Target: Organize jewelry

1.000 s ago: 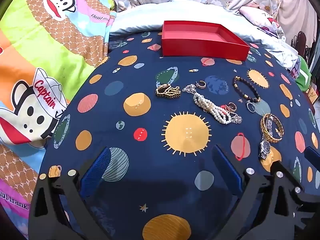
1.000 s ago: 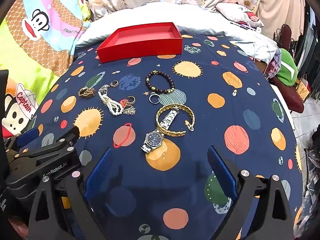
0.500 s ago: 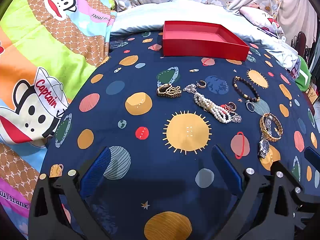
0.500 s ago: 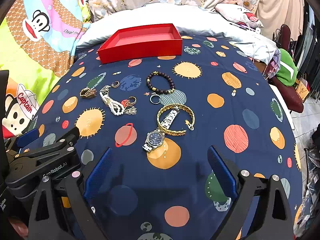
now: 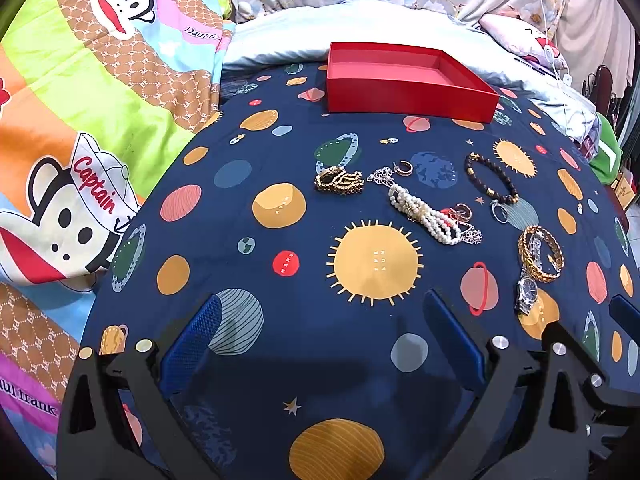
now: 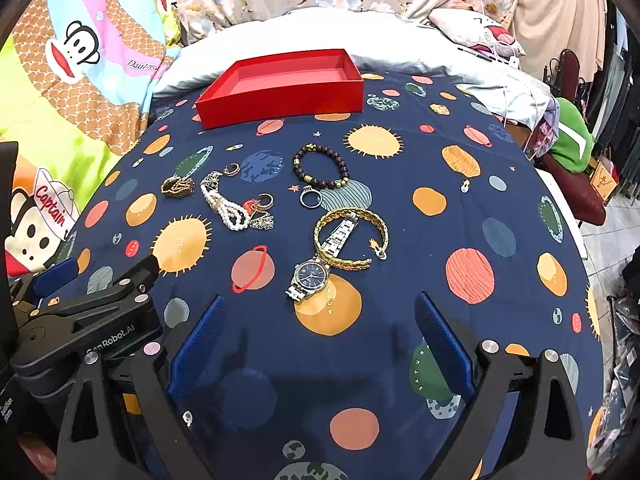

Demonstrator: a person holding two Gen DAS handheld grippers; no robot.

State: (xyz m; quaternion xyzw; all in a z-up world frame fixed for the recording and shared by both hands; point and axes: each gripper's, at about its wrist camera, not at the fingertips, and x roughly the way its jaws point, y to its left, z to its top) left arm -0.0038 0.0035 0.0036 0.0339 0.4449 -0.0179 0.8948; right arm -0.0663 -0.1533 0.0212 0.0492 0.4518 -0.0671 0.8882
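You hold both tools low over the navy planet-print bedspread (image 6: 500, 184), with the sorting not yet begun, by the look of it: the shallow red cardboard tray (image 6: 288, 98) at the far edge of the bed sits empty, and every piece lies loose on the cloth between it and you. Your right gripper (image 6: 320, 344) has its blue-padded fingers (image 6: 196, 340) spread wide with nothing between them, and your left gripper (image 5: 320, 340) is likewise agape and bare. Nearest your right hand lies the silver steel-band wristwatch with a dark blue dial (image 6: 312, 274), its strap threaded under the gold woven open bangle (image 6: 352, 236); beyond them rest the dark beaded bracelet with gold spacers (image 6: 320, 166) and a small silver ring (image 6: 311, 199). Toward your left sit the white multi-strand pearl bracelet (image 5: 426, 214), tangled against a few earrings, and the bunched gold chain-link bracelet (image 5: 339, 181). The likely next move is to come down on the watch; because it touches the bangle, you will need to pinch the case or band cleanly so the bangle is not dragged along.
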